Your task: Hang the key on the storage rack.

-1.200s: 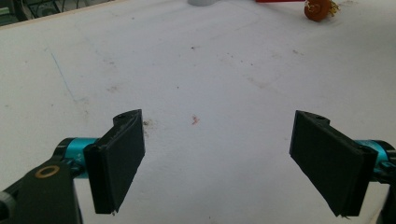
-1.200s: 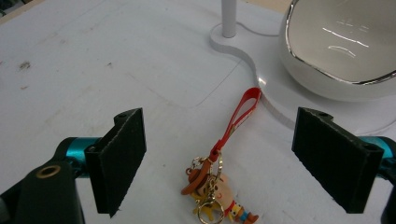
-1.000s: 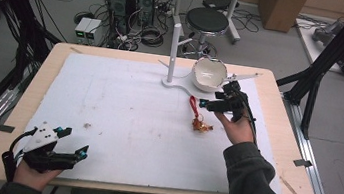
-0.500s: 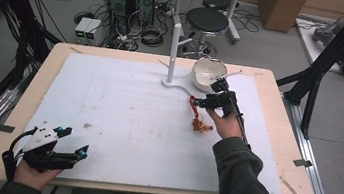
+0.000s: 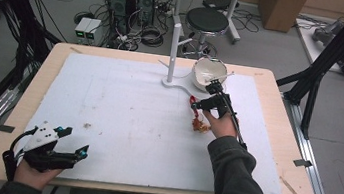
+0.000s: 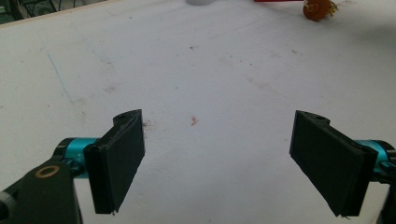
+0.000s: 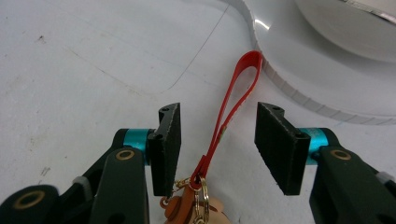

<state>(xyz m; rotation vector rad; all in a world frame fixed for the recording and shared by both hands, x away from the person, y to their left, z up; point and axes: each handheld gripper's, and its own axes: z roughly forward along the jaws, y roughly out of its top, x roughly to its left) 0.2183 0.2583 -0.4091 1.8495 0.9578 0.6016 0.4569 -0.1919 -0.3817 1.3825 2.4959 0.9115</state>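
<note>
Right gripper (image 7: pixel 215 140): jaws about half open and just been closing, one on each side of the red strap loop (image 7: pixel 236 93) of a keychain; the pads stand clear of the strap, no contact visible. In the high view this gripper (image 5: pixel 198 105) sits at about 2 o'clock on the table, its tips pointing toward 9 o'clock. Left gripper (image 6: pixel 215 163): jaws spread wide with bare board between them; in the high view it (image 5: pixel 74 152) rests at about 7 o'clock near the front edge, held in the person's hand. White board (image 5: pixel 122 115): covers most of the wooden table (image 5: pixel 281 96), lightly stained and speckled. White bowl (image 5: pixel 208 72): at about 1 o'clock, just beyond the right gripper, beside the curved base of a white stand (image 5: pixel 174 47); that base lies just past the far end of the strap loop in the right gripper view. Keychain: the strap runs from that base back to gold rings (image 7: pixel 198 186) and a small orange-brown charm (image 5: pixel 200 126) lying on the board just beside the right hand. Charm cut off at the bottom edge of the right gripper view, its form unclear; a small part of it shows at the top edge of the left gripper view, at about 1 o'clock.
</note>
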